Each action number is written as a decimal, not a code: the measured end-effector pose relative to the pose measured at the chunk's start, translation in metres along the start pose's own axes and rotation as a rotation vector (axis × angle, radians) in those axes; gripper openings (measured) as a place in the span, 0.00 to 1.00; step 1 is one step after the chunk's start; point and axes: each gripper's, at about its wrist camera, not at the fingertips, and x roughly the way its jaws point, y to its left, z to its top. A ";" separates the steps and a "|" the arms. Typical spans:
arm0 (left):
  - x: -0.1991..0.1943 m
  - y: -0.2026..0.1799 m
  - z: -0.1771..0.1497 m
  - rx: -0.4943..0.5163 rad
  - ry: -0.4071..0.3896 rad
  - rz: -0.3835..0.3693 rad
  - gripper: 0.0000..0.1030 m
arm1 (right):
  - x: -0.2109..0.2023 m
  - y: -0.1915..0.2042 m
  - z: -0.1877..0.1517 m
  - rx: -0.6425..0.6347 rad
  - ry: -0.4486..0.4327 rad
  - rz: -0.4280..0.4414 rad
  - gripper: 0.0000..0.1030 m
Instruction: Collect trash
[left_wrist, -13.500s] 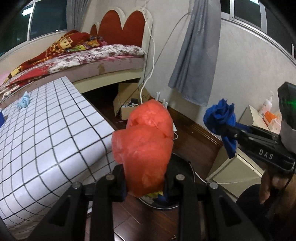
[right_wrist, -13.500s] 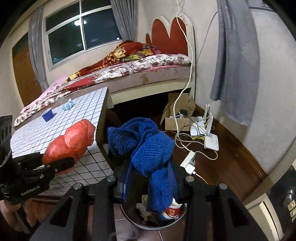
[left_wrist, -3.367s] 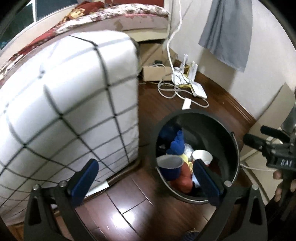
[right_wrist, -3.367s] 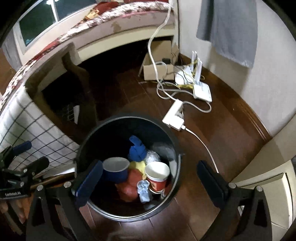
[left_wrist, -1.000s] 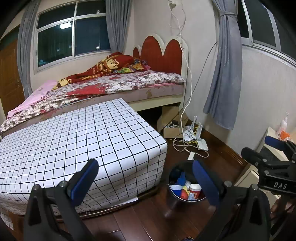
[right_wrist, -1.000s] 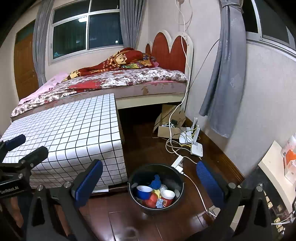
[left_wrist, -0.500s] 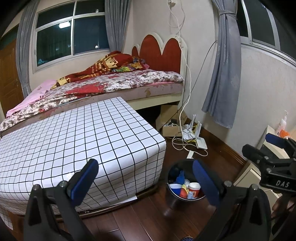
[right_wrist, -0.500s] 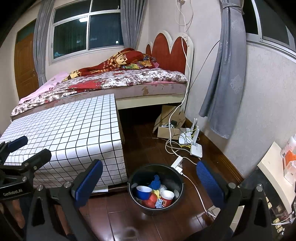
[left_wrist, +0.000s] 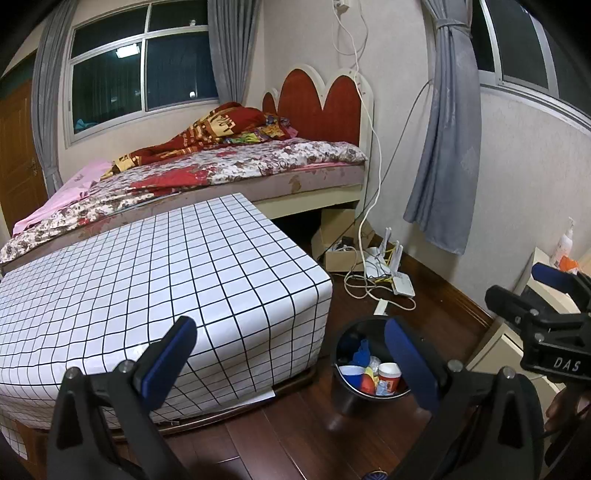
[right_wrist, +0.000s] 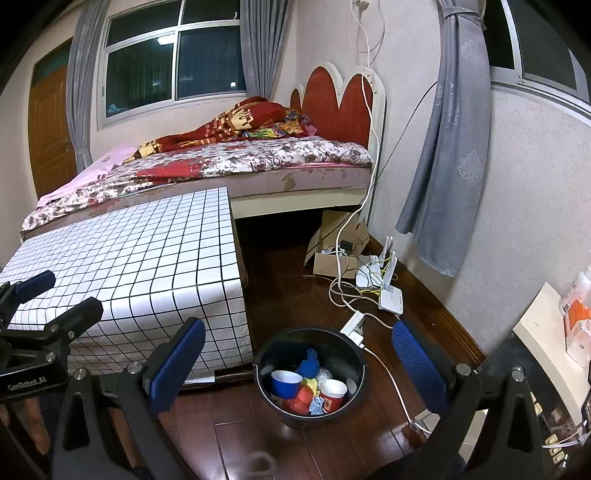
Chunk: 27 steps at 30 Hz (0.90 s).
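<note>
Trash sits in the round black plastic bin (right_wrist: 310, 373) on the floor beside the checked white table (right_wrist: 147, 266). My left gripper (left_wrist: 288, 354) and right gripper (right_wrist: 299, 360) are both spread, empty. I judge collecting finished; I should scan the table carefully.

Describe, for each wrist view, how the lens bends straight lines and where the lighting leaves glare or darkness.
Left wrist view: the checked tablecloth grid bows outward, the corners fall black, and the windows are dark. Right wrist view: the grey curtain and wall curve inward, and the wooden floor beside the black bin shows a soft sheen.
</note>
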 end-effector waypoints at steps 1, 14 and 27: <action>0.000 0.000 0.000 0.000 0.001 0.000 0.99 | 0.000 0.001 0.000 -0.001 0.001 0.001 0.99; 0.001 0.000 -0.002 0.002 0.006 -0.010 0.99 | -0.001 -0.002 0.000 -0.001 0.004 0.006 0.99; 0.001 0.001 -0.001 0.009 0.007 -0.018 0.99 | 0.000 -0.002 0.000 -0.002 0.004 0.005 0.99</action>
